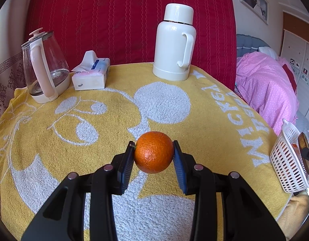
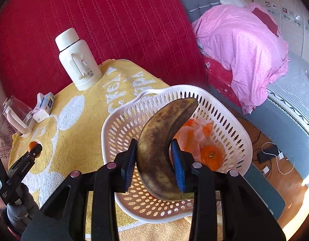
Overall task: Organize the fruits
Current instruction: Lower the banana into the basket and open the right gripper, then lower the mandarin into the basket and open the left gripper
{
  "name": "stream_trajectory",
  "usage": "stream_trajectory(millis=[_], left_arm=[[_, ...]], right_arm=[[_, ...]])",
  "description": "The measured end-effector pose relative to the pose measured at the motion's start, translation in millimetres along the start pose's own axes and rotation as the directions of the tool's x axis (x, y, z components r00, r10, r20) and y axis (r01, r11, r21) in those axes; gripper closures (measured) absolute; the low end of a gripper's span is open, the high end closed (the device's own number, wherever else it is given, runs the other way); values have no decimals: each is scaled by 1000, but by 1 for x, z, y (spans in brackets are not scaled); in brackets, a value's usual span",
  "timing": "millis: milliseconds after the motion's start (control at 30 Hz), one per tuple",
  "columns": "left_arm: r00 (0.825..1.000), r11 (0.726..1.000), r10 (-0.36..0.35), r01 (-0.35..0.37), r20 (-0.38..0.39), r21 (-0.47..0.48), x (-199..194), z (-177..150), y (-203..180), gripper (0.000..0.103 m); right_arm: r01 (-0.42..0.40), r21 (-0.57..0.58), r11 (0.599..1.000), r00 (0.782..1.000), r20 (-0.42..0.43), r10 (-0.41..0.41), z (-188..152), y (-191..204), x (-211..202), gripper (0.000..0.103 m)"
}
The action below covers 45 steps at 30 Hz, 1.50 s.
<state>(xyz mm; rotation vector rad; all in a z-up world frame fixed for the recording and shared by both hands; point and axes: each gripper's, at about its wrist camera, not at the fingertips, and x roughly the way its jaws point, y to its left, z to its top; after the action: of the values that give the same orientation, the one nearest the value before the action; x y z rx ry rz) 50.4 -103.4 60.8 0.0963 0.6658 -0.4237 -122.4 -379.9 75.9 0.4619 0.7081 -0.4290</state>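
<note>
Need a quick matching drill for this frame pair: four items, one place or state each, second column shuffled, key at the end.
Column 1:
1. orange
2. banana
3. white flask
4. tissue pack

Column 2:
A. held over the white basket by the right gripper
B. standing upright at the far edge of the yellow towel
C. clamped in the left gripper
D. lying between the glass kettle and the flask

Pairs: 1-C, 2-A, 3-B, 4-D

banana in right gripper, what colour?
Mostly dark brown, some dull yellow left: the banana looks overripe. Right wrist view shows it best.
</note>
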Motion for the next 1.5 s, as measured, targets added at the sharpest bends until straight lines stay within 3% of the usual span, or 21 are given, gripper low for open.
stream_trajectory(millis=[600, 700, 800, 1100, 1500], left_arm=[[1000, 1000, -4, 4, 13, 21, -6, 0, -6, 65], [1000, 1000, -15, 14, 13, 25, -10, 1, -10, 65], [1000, 999, -28, 28, 8, 41, -13, 0, -20, 65], [993, 987, -116, 118, -22, 110, -24, -3, -69, 65], [961, 943, -269, 275, -61, 186, -33, 8, -147, 65]], right_arm=[[2, 5, 1000, 996, 86, -3, 3, -8, -30, 67], [6, 11, 1000, 995, 102, -8, 1, -14, -37, 59], [20, 3, 1000, 993, 117, -20, -2, -18, -42, 57], [23, -15, 1000, 986, 163, -20, -8, -24, -55, 45], [-25, 24, 999, 987, 157, 21, -14, -50, -55, 44]])
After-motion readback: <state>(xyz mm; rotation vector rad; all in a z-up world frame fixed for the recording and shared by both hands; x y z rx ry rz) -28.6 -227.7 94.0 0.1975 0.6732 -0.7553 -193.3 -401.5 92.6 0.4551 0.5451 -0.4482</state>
